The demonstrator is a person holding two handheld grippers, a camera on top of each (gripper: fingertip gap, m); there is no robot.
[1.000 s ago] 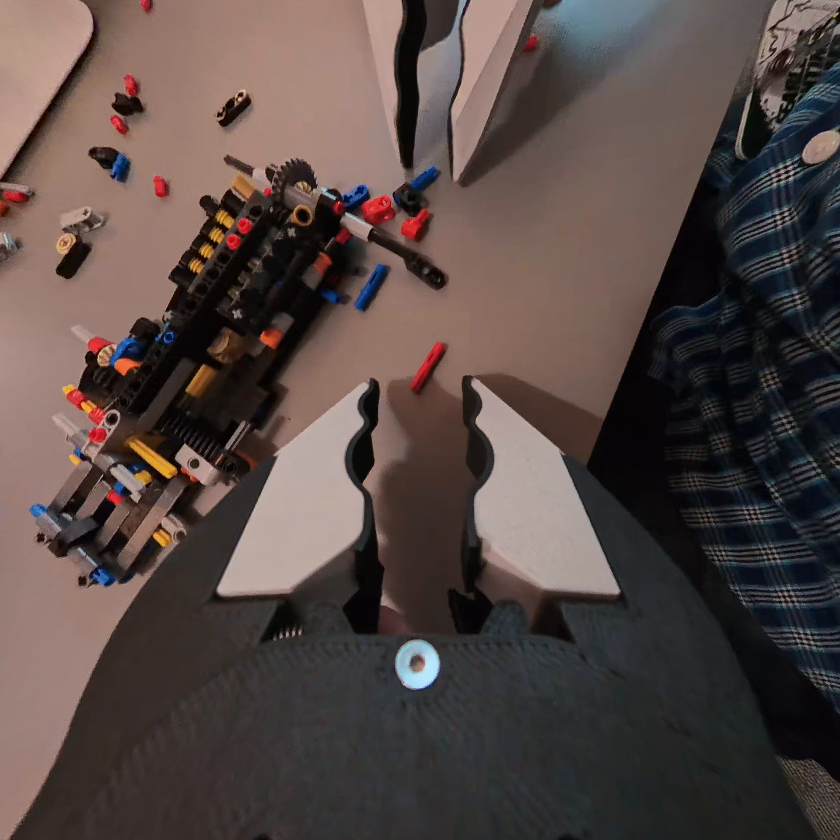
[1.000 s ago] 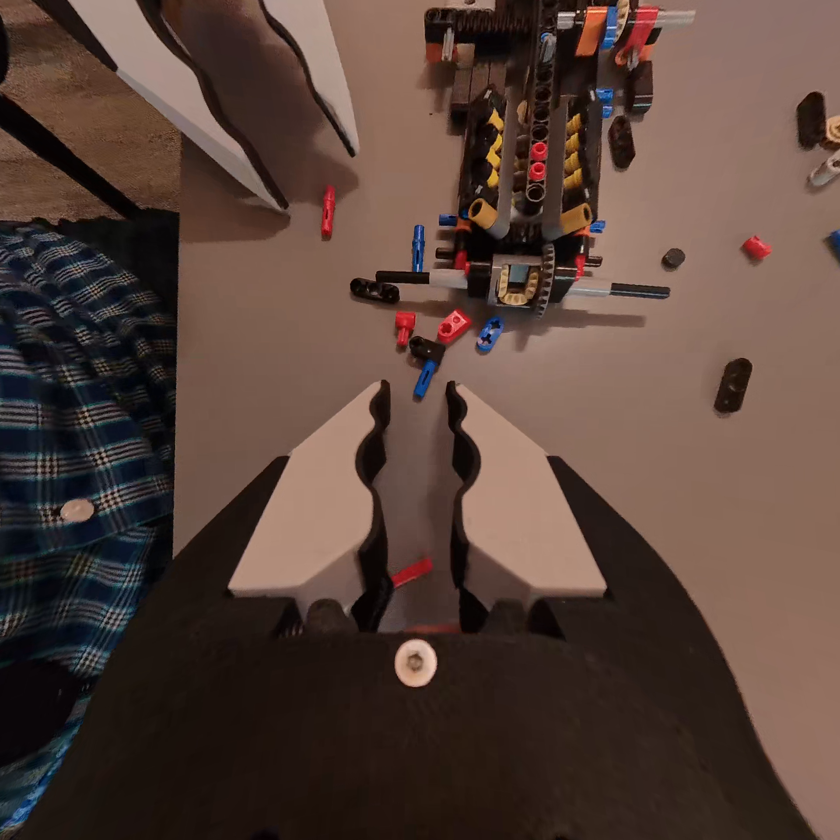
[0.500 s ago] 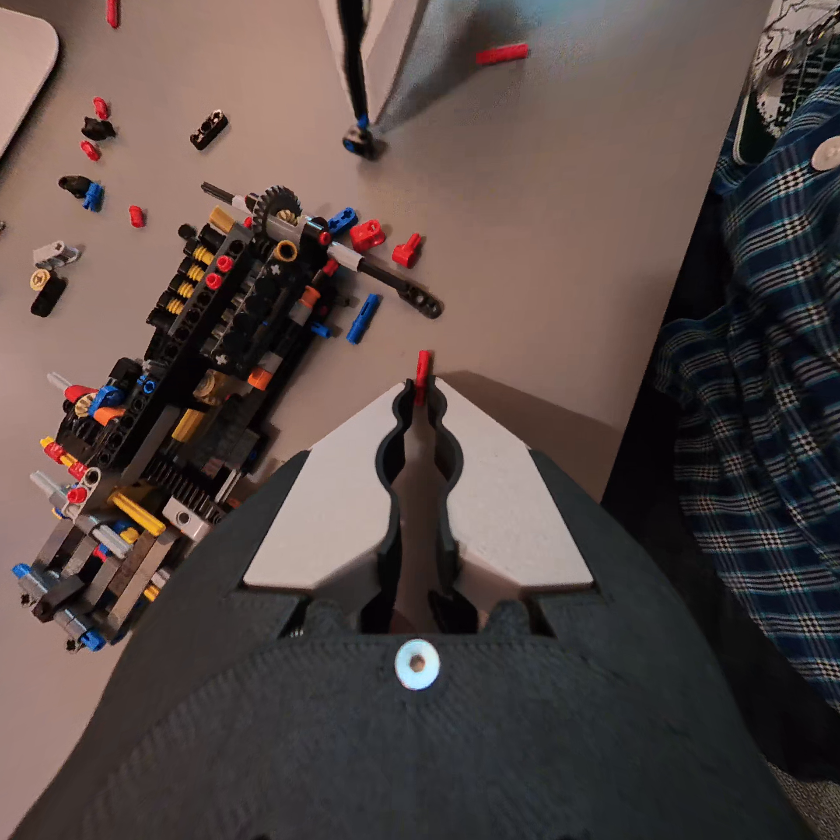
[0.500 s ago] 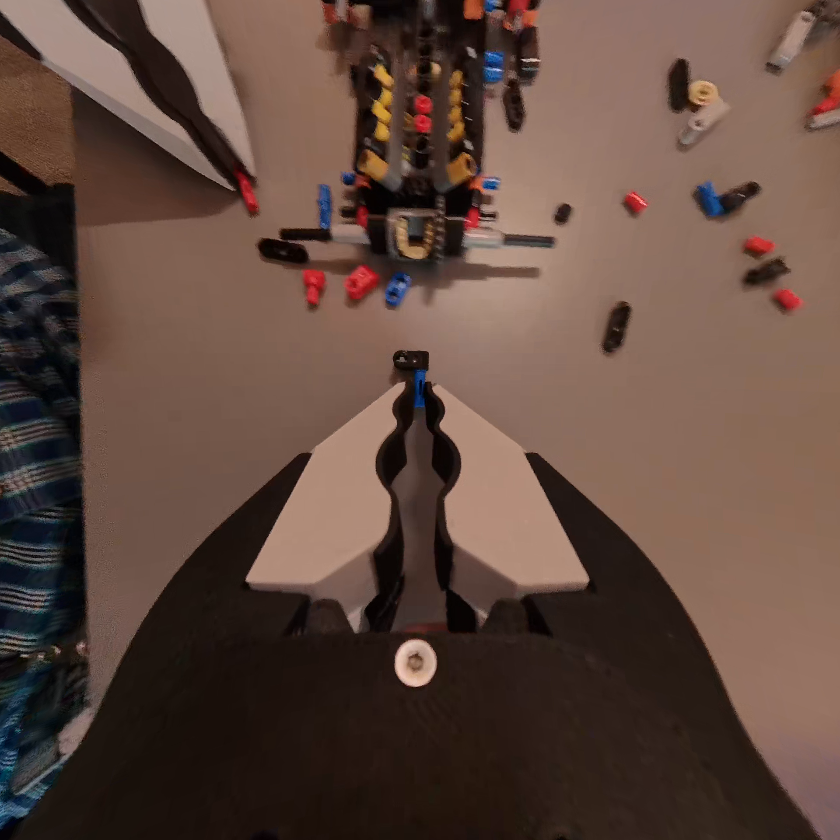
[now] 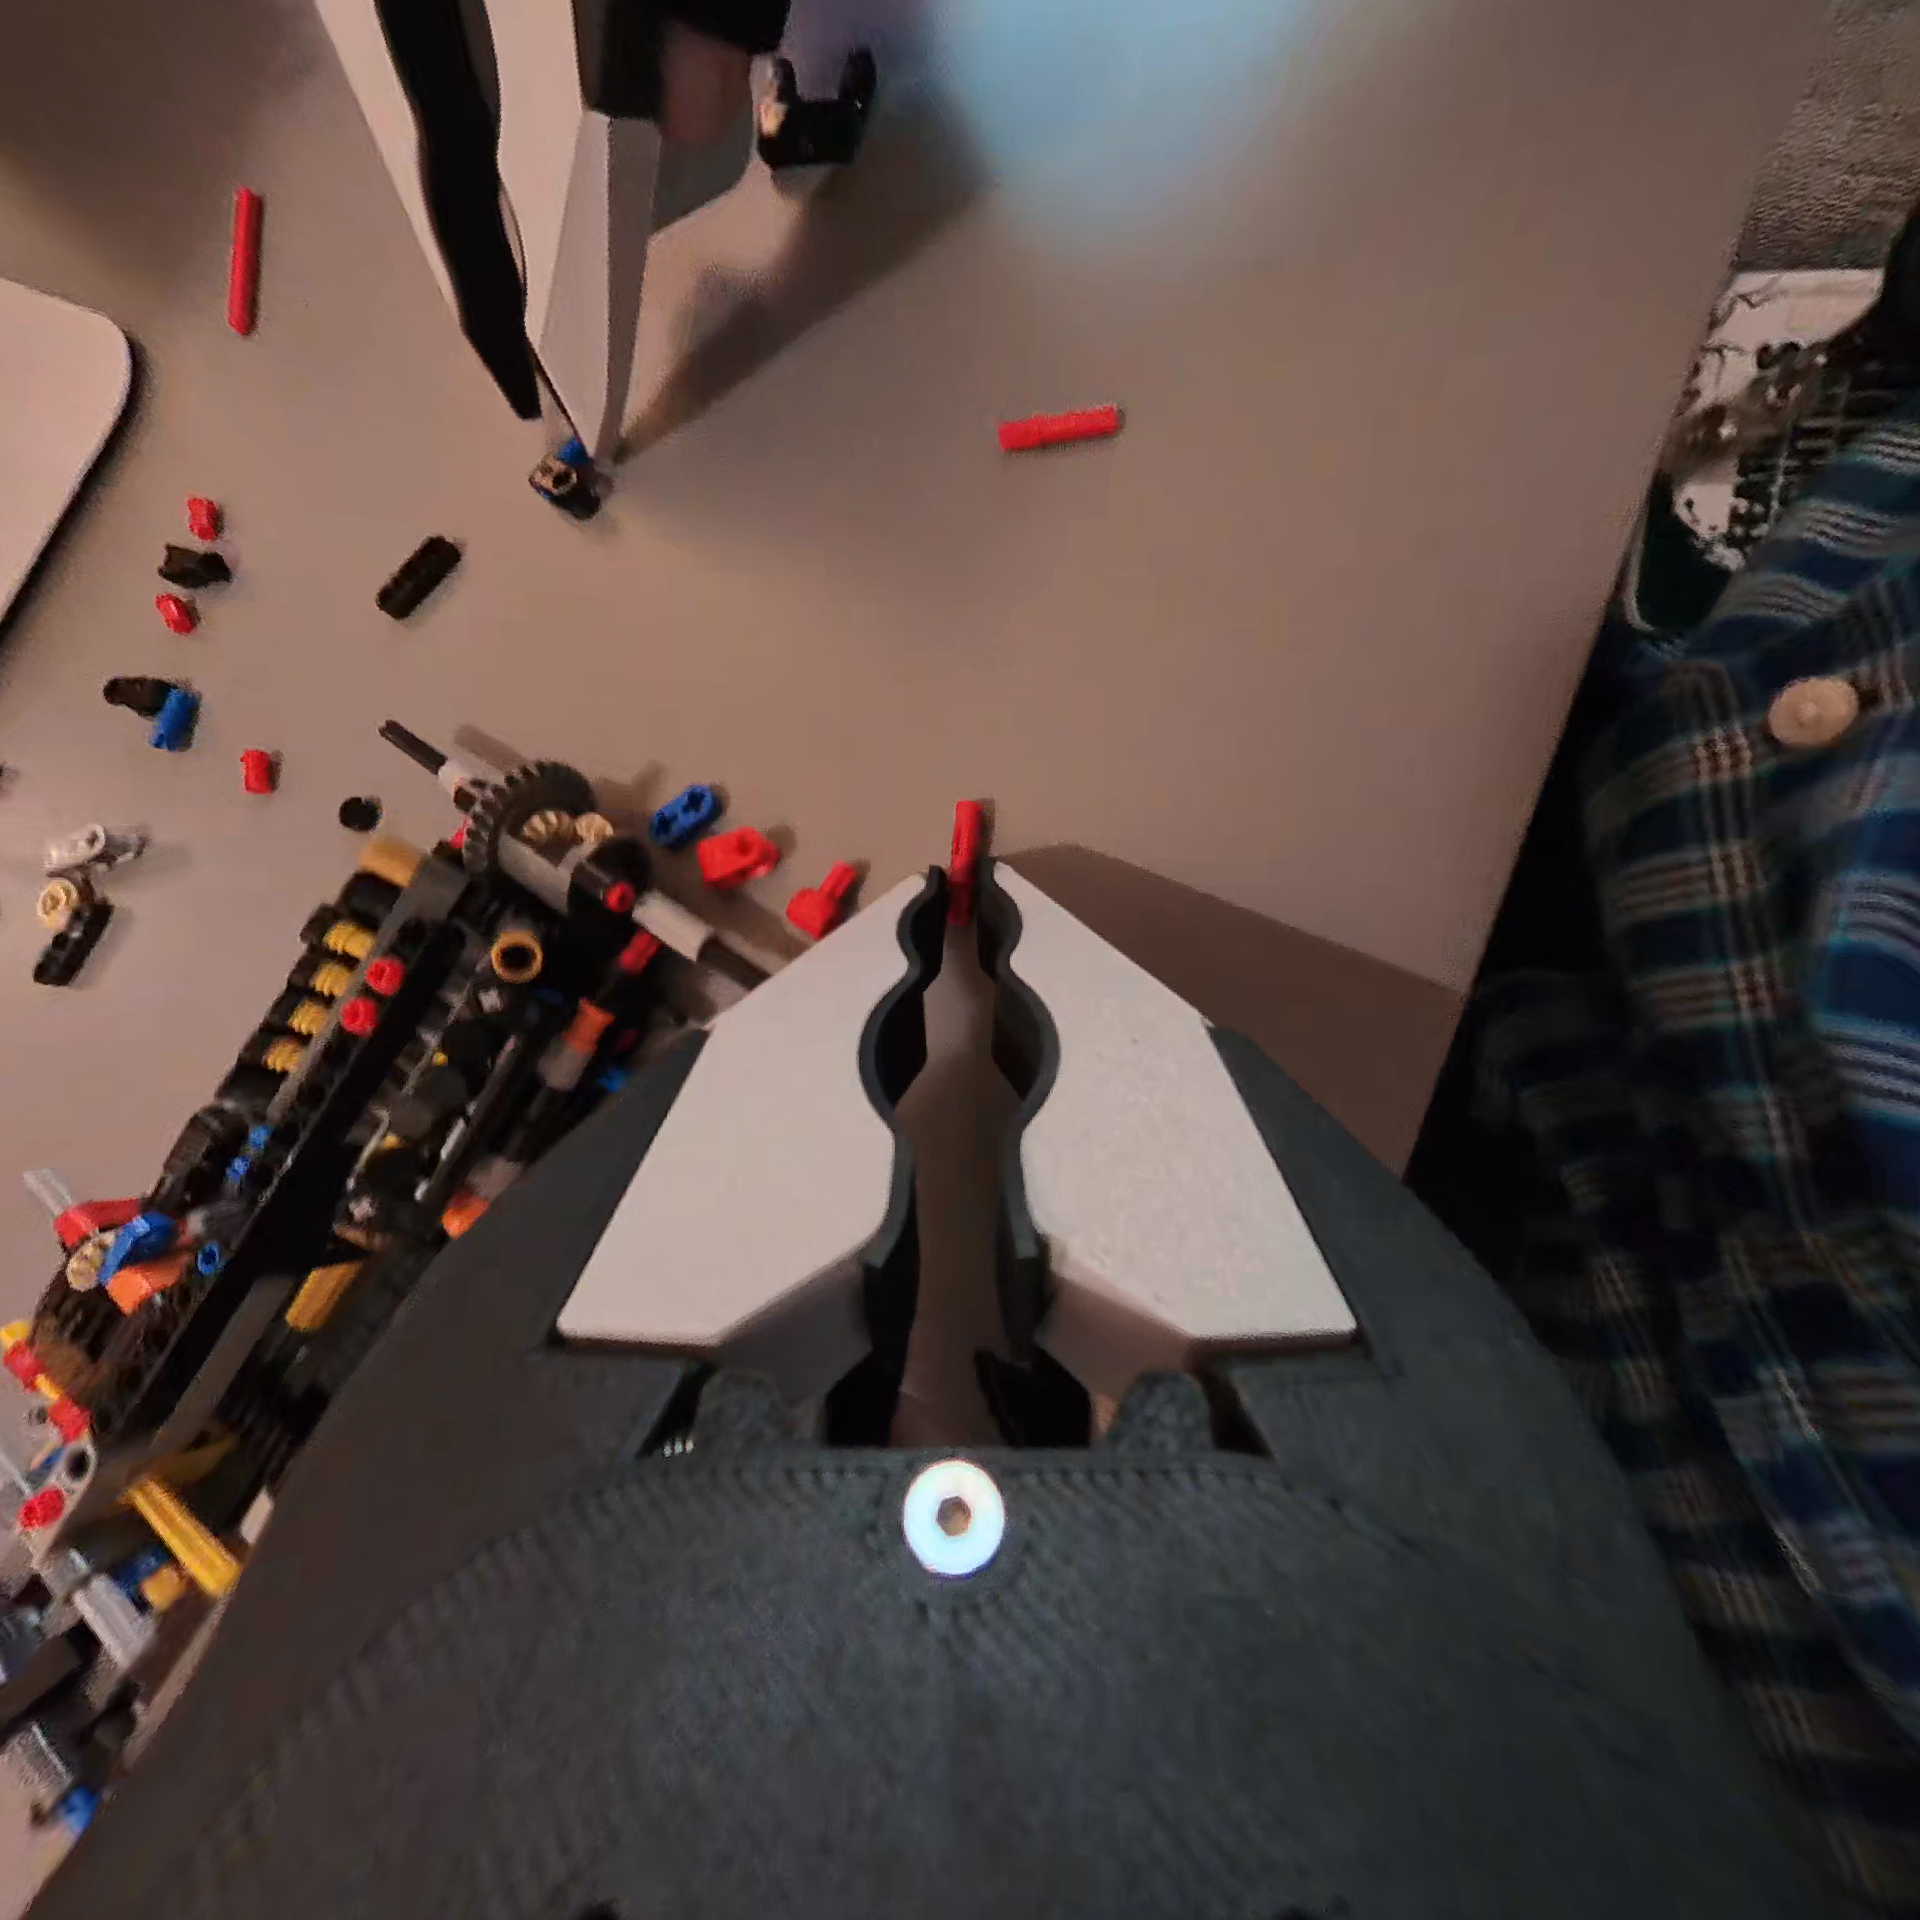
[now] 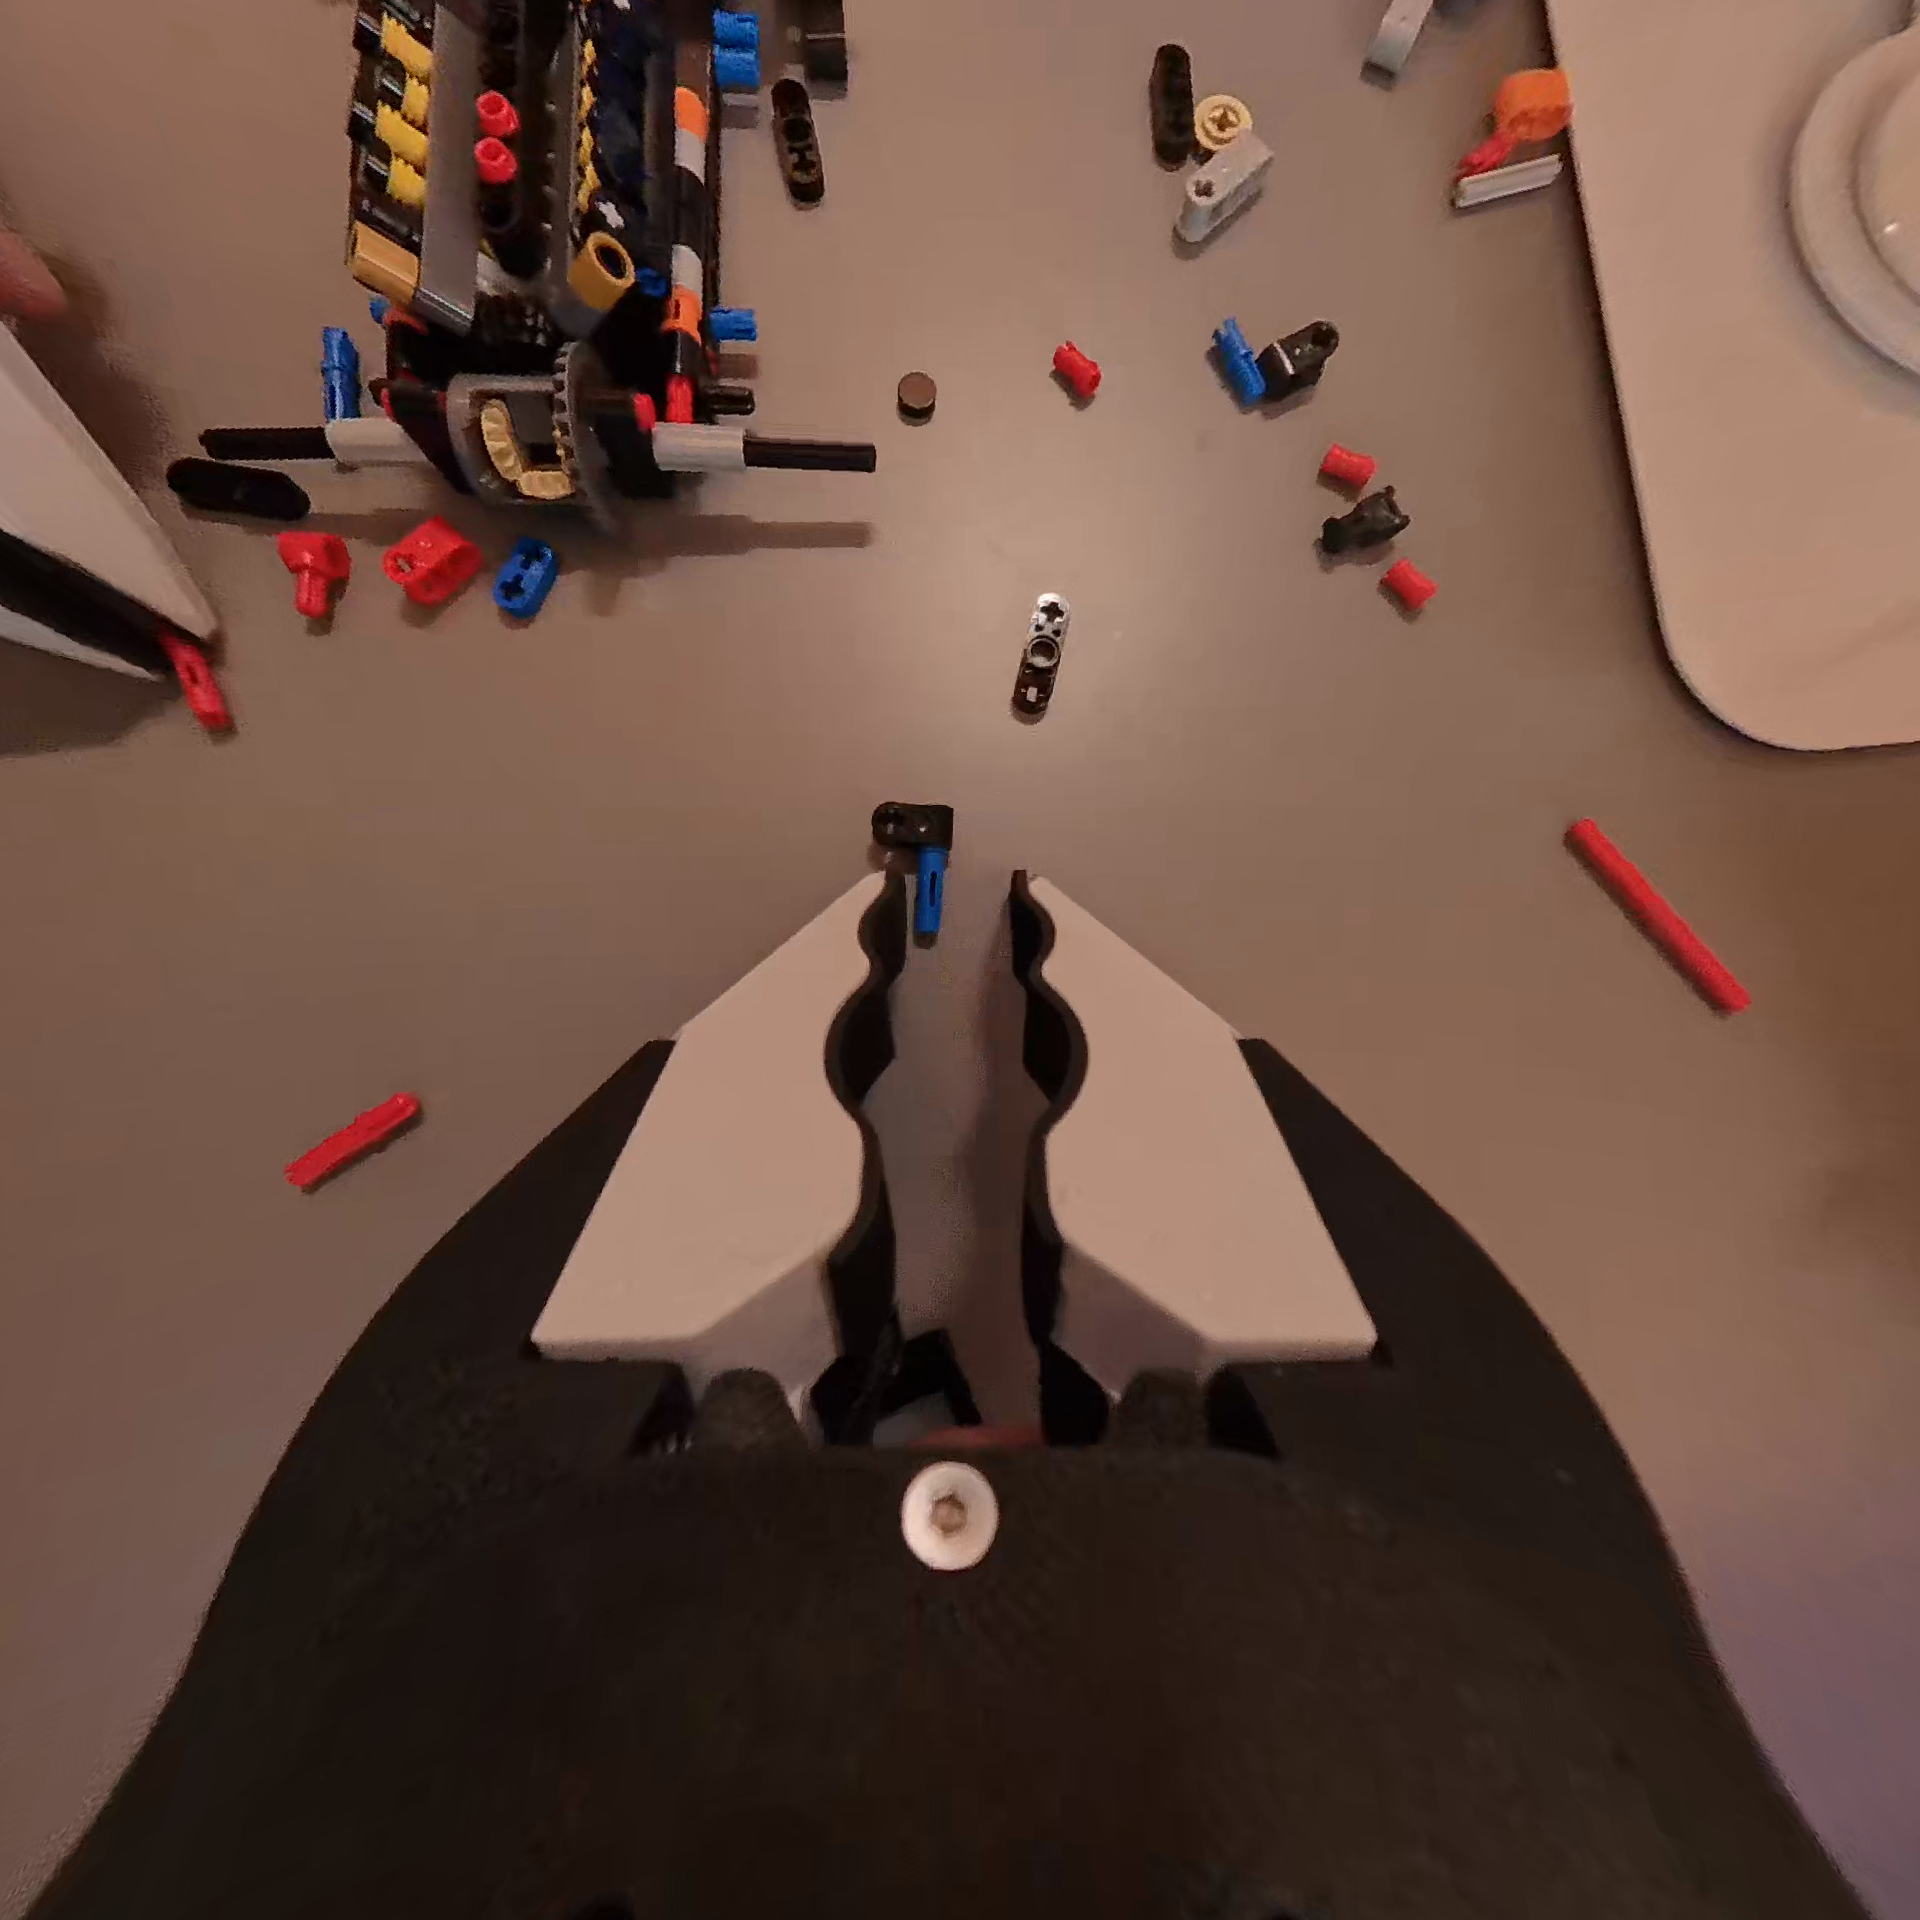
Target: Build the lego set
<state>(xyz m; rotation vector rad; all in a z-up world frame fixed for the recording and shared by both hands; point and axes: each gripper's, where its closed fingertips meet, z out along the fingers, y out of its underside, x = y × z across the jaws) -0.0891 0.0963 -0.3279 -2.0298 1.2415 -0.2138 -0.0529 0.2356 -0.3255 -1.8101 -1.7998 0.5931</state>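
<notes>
Black hand-held gripper (image 5: 961, 883), grey wavy fingers (image 5: 1132, 1122), silver screw (image 5: 953, 1518); blue plaid shirt (image 5: 1766, 987).

A grey table (image 6: 1143, 883) bears a pale mat (image 6: 1766, 468) with a white dish (image 6: 1860, 208); a plaid shirt (image 5: 1766, 935) borders it.

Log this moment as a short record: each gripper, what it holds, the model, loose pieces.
left gripper: fingers shut on small red plastic pin, which sticks out past the tips
right gripper: fingers apart; blue pin with black connector sits between the tips, not clamped
model: partly built black, grey and yellow lego chassis on grey table
loose pieces: long red axle, among small red, blue and black parts
</notes>
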